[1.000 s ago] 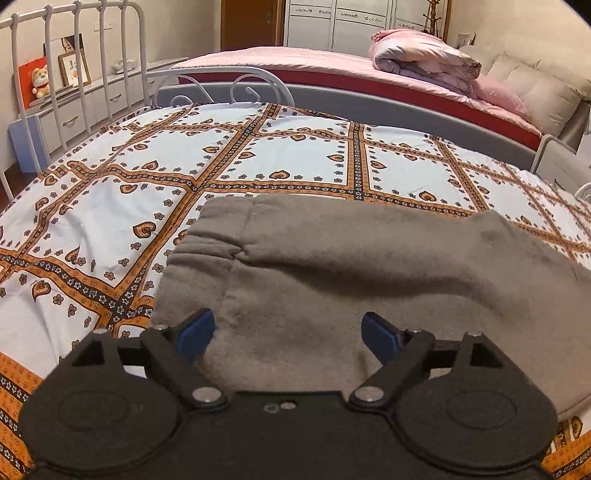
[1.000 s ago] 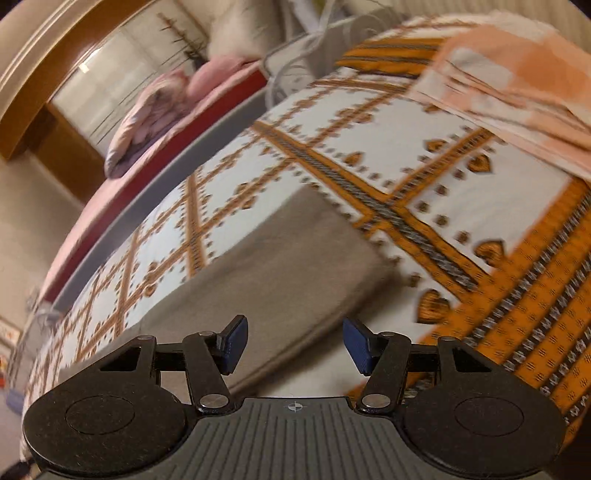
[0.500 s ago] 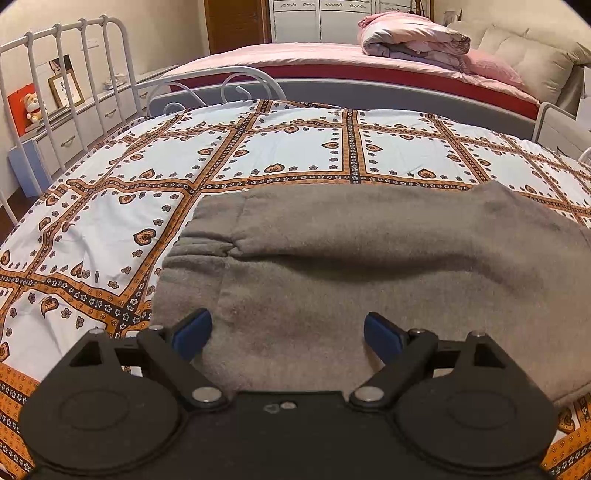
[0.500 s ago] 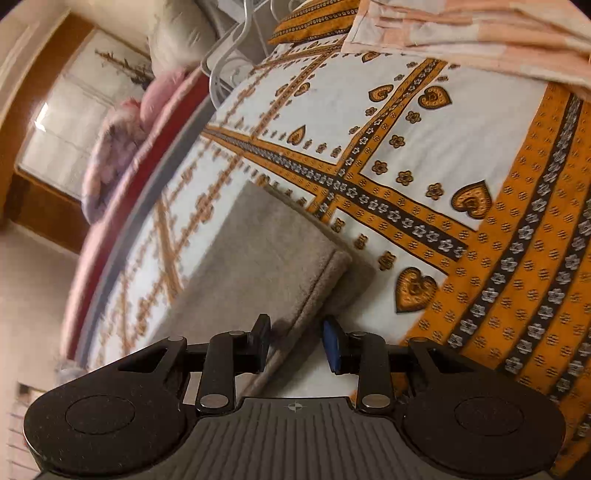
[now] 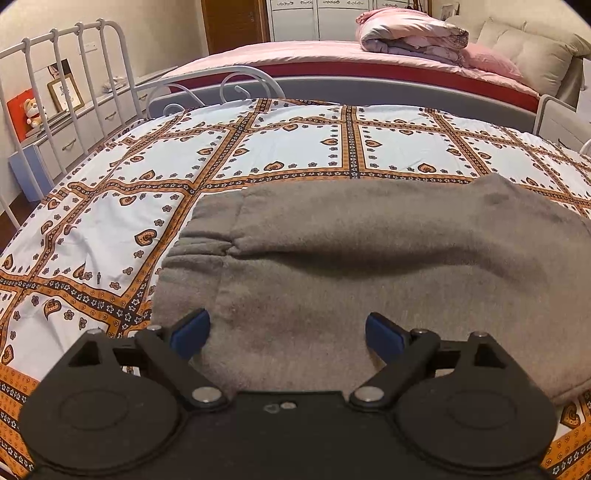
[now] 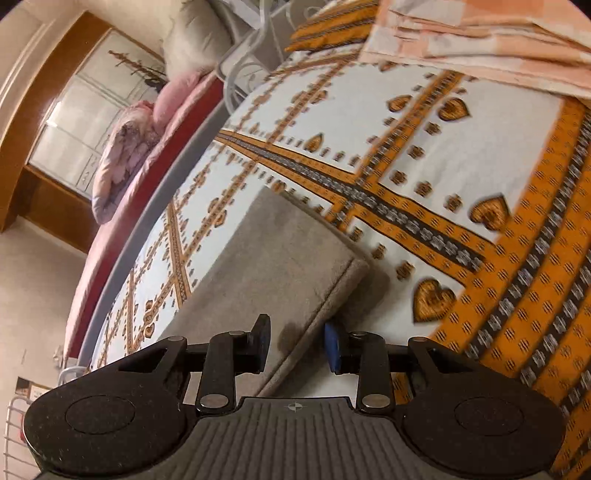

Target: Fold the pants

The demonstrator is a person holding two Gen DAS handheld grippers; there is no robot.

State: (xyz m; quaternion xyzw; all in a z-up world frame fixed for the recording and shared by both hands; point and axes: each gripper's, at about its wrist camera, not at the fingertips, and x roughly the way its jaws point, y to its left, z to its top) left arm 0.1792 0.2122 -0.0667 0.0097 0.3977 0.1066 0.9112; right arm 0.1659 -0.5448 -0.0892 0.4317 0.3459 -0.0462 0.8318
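Grey fleece pants [image 5: 369, 266] lie flat across a patterned bedspread [image 5: 295, 155], with the waistband end at the left. My left gripper [image 5: 287, 334] hovers over the near part of the pants. Its jaws are wide open and the blue pads [image 5: 190, 332] touch no cloth. In the right wrist view the leg end of the pants [image 6: 273, 266] runs toward me, its stitched hem edge passing between the fingers. My right gripper [image 6: 297, 339] is tilted and half closed. It straddles that edge with a gap still showing at both pads.
A white metal bed rail [image 5: 74, 92] stands at the left and a second bed with a rolled pink quilt [image 5: 410, 33] lies beyond. A folded peach-checked cloth [image 6: 480, 40] rests on the bedspread beyond the hem. Open bedspread lies left of the waistband.
The right gripper's jaws narrowed from wide to half closed, rolled, and dropped closer onto the hem edge. The left view levelled out slightly; its jaws stayed wide.
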